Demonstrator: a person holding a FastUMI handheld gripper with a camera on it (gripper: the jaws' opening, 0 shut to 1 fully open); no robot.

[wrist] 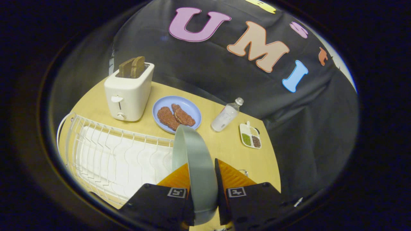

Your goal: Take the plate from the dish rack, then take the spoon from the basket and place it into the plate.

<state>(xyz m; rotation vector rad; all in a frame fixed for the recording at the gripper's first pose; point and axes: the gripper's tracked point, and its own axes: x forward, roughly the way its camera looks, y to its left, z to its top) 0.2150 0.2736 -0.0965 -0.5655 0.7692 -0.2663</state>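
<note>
Plate (196, 166): grey, held on edge, lifted just beside the rack (112, 160).
Gripper (201, 179): both fingers clamped on the plate's faces.
Tip: keep the squeeze steady, carry it upright, lay it flat on bare table (231, 150).

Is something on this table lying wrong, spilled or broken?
Only the bottle looks odd: it leans or lies on the table beside the blue plate. The gripper holds the grey plate on edge.

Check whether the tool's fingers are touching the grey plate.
Touching. In the gripper view the grey plate stands edge-on between the tool's two orange fingers, and both press against its faces with no gap.
</note>
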